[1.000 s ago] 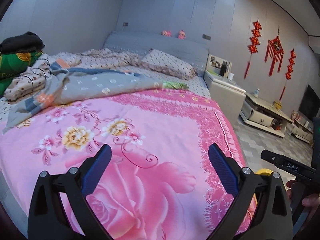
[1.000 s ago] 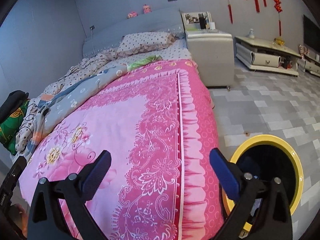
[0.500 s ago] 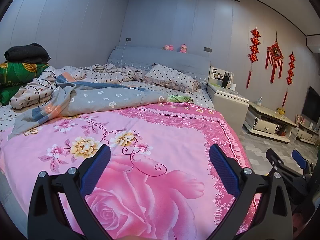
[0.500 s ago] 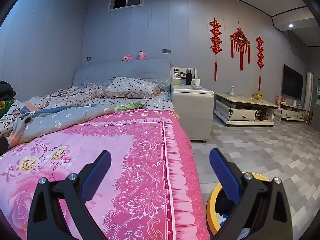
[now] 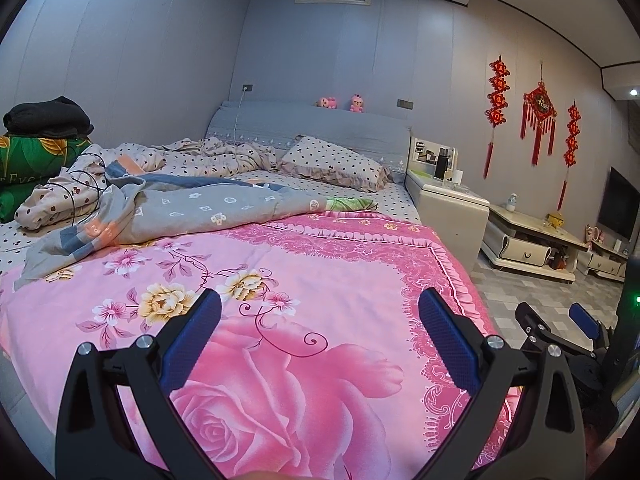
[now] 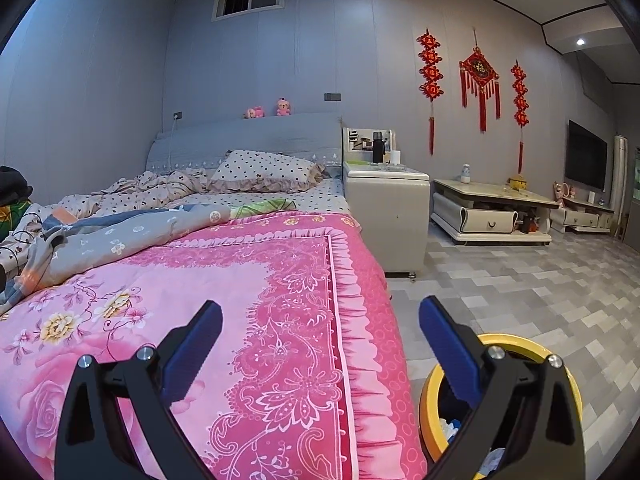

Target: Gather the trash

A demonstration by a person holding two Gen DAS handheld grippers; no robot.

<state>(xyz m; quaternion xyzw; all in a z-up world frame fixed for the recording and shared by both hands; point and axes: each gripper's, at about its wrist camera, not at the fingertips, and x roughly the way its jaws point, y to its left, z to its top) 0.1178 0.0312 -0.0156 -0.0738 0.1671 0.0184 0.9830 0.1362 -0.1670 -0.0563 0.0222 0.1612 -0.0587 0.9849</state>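
Observation:
My left gripper (image 5: 320, 320) hangs open over the pink flowered bedspread (image 5: 280, 280), nothing between its blue pads. My right gripper (image 6: 320, 324) is open too, above the bed's right edge; it also shows at the right of the left wrist view as the right gripper (image 5: 556, 320). A yellow-rimmed trash bin (image 6: 532, 348) stands on the floor beside the bed, under my right finger, with white and blue scraps inside. A green wrapper-like item (image 5: 348, 203) lies at the far edge of the pink spread, also seen as the green item (image 6: 260, 207).
A grey quilt (image 5: 180, 208) and dotted bedding lie crumpled at the left. A white nightstand (image 6: 386, 216) with a black flask stands by the headboard. A low TV cabinet (image 6: 492, 212) lines the far wall. Grey tiled floor (image 6: 520, 280) spreads to the right.
Both grippers have tilted up from looking down at the bed and bin to a level view of the room. The bin has slid to the lower right of the right wrist view.

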